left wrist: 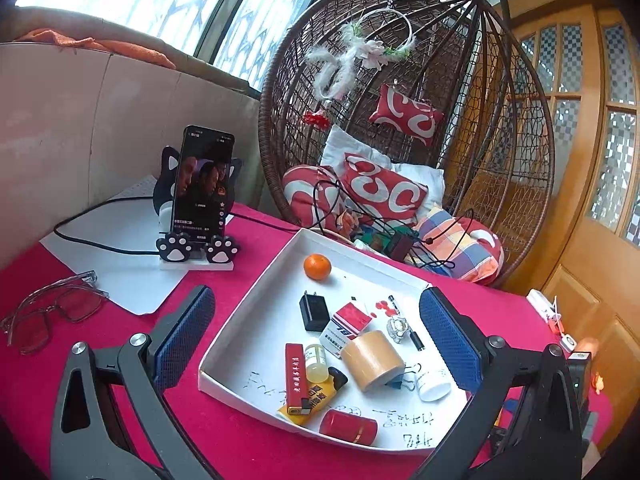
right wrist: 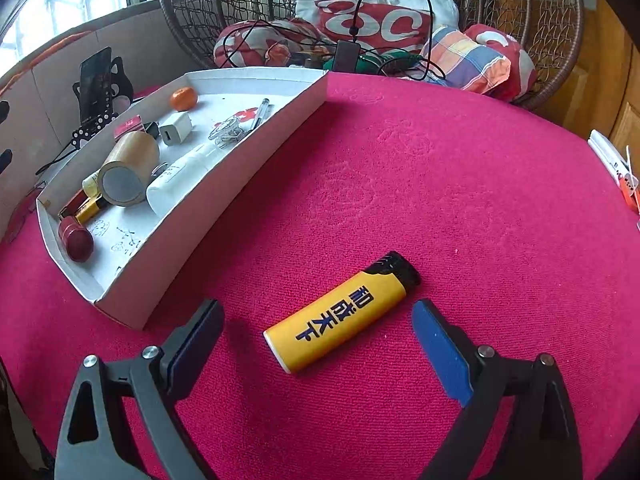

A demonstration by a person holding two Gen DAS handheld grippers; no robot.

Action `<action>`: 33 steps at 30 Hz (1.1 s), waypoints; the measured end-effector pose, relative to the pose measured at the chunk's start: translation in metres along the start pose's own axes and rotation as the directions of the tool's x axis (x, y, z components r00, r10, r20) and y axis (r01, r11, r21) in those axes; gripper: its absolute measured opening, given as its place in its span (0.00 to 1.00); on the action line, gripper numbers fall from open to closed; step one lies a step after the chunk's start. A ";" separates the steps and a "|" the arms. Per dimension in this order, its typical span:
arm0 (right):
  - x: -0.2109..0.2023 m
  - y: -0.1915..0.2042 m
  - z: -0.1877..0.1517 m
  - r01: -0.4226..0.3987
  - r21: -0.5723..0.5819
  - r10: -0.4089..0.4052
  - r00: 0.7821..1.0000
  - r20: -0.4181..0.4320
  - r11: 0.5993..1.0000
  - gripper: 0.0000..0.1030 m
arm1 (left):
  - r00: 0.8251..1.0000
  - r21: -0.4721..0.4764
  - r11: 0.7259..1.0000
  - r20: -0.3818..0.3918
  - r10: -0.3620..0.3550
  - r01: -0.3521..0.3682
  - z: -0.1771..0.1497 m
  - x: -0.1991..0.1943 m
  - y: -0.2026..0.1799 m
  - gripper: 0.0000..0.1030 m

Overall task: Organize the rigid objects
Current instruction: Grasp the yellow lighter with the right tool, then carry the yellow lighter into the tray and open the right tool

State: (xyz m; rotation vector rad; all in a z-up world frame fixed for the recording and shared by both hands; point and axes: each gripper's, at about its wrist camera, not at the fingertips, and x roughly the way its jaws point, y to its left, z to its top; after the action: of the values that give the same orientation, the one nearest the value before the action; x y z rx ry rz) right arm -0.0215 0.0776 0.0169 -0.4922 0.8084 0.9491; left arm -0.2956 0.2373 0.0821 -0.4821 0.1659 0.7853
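**Inspector:** You are working the collection step. Your right gripper (right wrist: 316, 336) is hanging over the yellow lighter (right wrist: 340, 316), its fingers standing wide apart and gripping nothing. The lighter is lying flat on the pink table (right wrist: 460, 184), outside the white tray (right wrist: 224, 216), between the two fingers but touching neither.

**Operator:** And the left side?

**Inspector:** Your left gripper (left wrist: 316, 344) is hovering at the near edge of the tray, fingers fully spread and empty. Inside the tray you are already keeping a tape roll (left wrist: 372, 360), a red lighter (left wrist: 296, 378), a black charger (left wrist: 314, 312), an orange (left wrist: 317, 266), a white bottle (left wrist: 432, 386) and a red cylinder (left wrist: 348, 428). The glasses (left wrist: 48, 312) are sitting on the table, well apart from the tray.

**Operator:** What is the next move asking of me?

**Inspector:** In my judgement, you are needing to lower the right fingers until they are flanking the lighter's body, then close across it. The lighter is lying at a slant to the fingers, so a small turn of the wrist is looking advisable. Its smooth casing may slip if you are pinching near the rounded end.
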 end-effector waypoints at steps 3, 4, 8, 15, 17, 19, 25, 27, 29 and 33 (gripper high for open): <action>0.001 0.002 0.000 0.013 -0.009 -0.013 1.000 -0.004 1.000 0.92 | 1.000 0.008 1.000 0.004 -0.006 0.006 -0.001 -0.001 -0.004 1.00; 0.001 0.003 0.000 0.011 -0.013 -0.011 1.000 -0.002 1.000 0.90 | 1.000 0.009 1.000 0.001 -0.007 0.007 -0.001 -0.001 -0.005 1.00; -0.002 0.005 0.000 0.020 -0.040 -0.019 1.000 0.015 0.999 0.66 | 1.000 0.010 1.000 -0.006 -0.008 0.008 -0.003 0.000 -0.007 1.00; -0.007 0.012 -0.002 -0.018 -0.089 0.021 0.999 0.039 0.996 0.22 | 1.000 0.017 1.000 0.005 -0.012 0.012 -0.002 -0.002 -0.008 1.00; -0.010 0.012 -0.003 -0.027 -0.087 0.031 0.998 0.048 0.996 0.22 | 1.000 0.016 1.000 0.011 -0.011 0.011 -0.001 -0.004 -0.007 1.00; -0.014 0.011 -0.002 -0.032 -0.078 0.037 0.997 0.064 0.996 0.22 | 1.000 0.011 1.000 0.015 -0.007 0.007 -0.001 -0.004 -0.005 1.00; -0.032 -0.001 0.006 -0.059 -0.025 0.061 0.992 0.109 0.998 0.22 | 1.000 -0.001 1.000 0.014 0.004 -0.004 -0.001 -0.004 -0.001 1.00; -0.040 -0.003 0.011 -0.069 -0.012 0.070 0.989 0.132 0.998 0.22 | 1.000 -0.006 1.000 0.017 0.008 -0.007 -0.001 -0.005 0.002 1.00; -0.047 -0.003 0.017 -0.078 -0.008 0.079 0.985 0.151 0.997 0.22 | 1.000 -0.015 1.000 0.019 0.013 -0.012 0.000 -0.006 0.005 1.00; -0.056 0.004 0.035 -0.102 -0.023 0.104 0.979 0.177 0.995 0.22 | 0.999 -0.034 0.999 0.020 0.028 -0.028 0.000 -0.007 0.012 1.00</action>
State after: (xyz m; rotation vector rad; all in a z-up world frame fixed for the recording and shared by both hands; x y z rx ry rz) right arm -0.0303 0.0747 0.0825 -0.3732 0.6705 1.0792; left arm -0.3097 0.2400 0.0801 -0.5040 0.1408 0.8213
